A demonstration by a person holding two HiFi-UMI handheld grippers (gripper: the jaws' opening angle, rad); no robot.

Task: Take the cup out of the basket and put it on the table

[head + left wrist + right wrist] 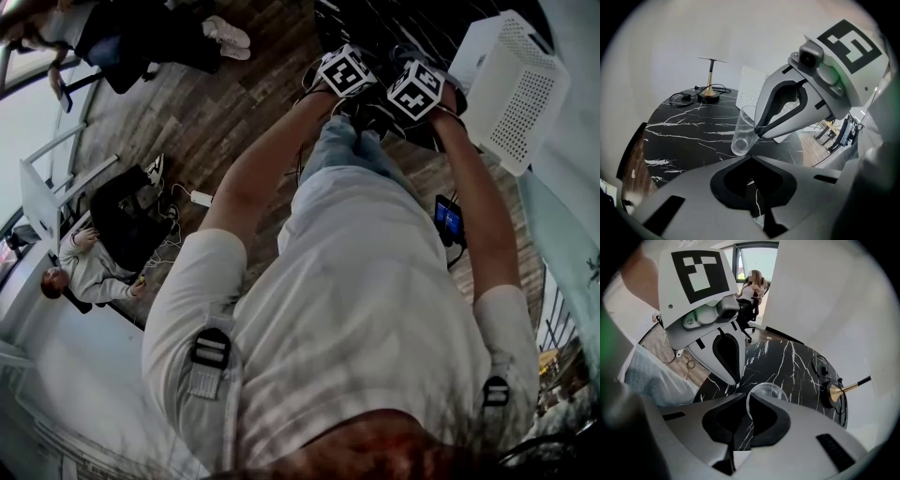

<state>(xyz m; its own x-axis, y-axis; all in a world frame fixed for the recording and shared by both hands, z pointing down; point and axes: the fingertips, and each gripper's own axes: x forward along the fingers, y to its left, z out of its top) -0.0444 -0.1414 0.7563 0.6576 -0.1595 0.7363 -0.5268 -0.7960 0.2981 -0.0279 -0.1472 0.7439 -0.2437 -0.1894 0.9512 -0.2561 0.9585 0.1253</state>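
Observation:
A clear plastic cup [742, 133] hangs tilted over the black marble table [684, 131]. My right gripper [758, 131] is shut on its rim, one finger inside and one outside. In the right gripper view the cup's rim [774, 389] curves between my own jaws [749, 398]. I cannot tell whether the cup's base touches the table. My left gripper [750, 158] is just in front of the cup, shut with nothing in it, and shows as a narrow closed wedge [733, 378]. The white perforated basket [751, 86] stands behind the cup.
A brass lamp [710, 80] with a black cable [682, 97] stands at the table's far side. The head view shows the person's torso and arms, both marker cubes [345, 73] [415, 89], the basket [514, 86] and wooden floor. A person sits on a chair [752, 291] beyond the table.

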